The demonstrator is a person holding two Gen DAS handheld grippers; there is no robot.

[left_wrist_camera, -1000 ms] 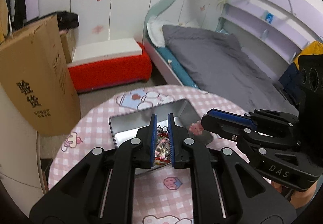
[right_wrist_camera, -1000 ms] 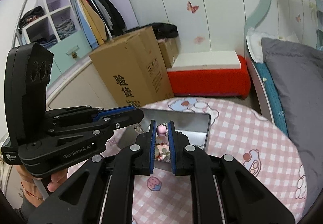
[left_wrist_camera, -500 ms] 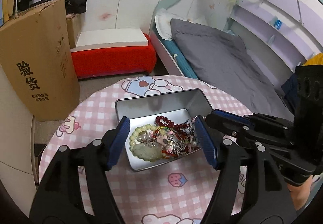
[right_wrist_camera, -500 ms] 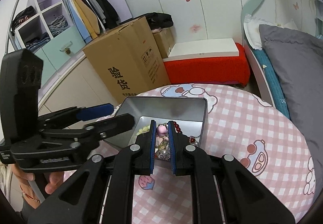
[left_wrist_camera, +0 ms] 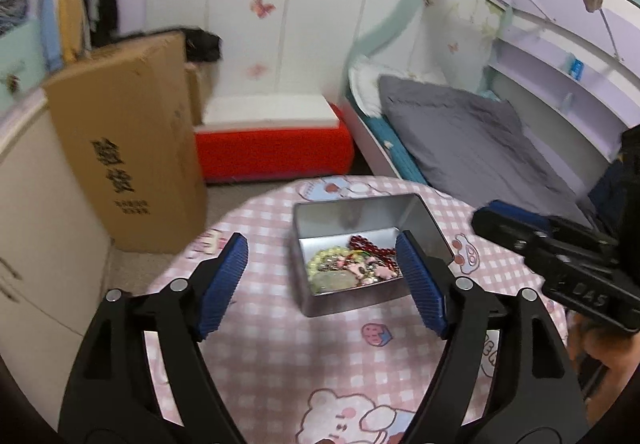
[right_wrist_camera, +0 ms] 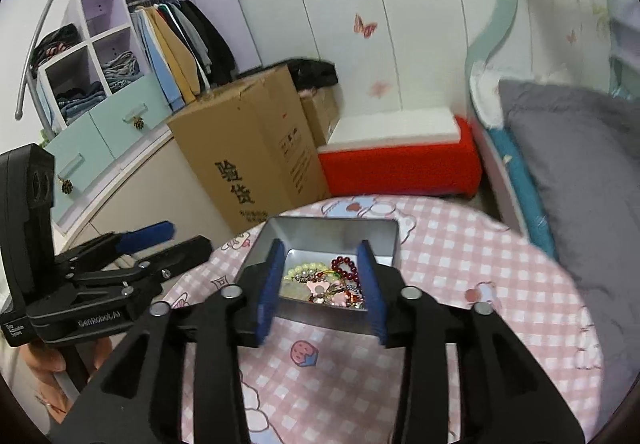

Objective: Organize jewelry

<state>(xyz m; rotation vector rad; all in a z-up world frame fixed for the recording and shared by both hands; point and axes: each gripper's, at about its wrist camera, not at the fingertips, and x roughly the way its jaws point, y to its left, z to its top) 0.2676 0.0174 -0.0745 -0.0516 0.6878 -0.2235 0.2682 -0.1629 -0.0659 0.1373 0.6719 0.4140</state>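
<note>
Pink-checked cloth with cartoon prints covers the round table [left_wrist_camera: 280, 356] we work over. Behind it we see a grey-quilted bed [left_wrist_camera: 472, 140], a tall cardboard box [right_wrist_camera: 248, 148] and a red bench with a white top [right_wrist_camera: 400, 160].

On the cloth, toward the far side, sits an open metal tin [left_wrist_camera: 340, 300]. All the jewelry [left_wrist_camera: 352, 266] we can see lies piled in the tin's near half: pale green beads, a string of dark red beads [right_wrist_camera: 346, 266], pink charms, some chain. Individual pieces in the tangle we cannot separate.

Left gripper [left_wrist_camera: 322, 284]: jaws spread wide and opening, blue pads clear on either side of the tin in its own view, nothing between them but air above the tin.

Right gripper [right_wrist_camera: 322, 294]: jaws part-way apart and opening, nothing clamped; its pads frame the jewelry pile from above and in front. We cannot tell whether the pads touch the tin's near wall.
</note>
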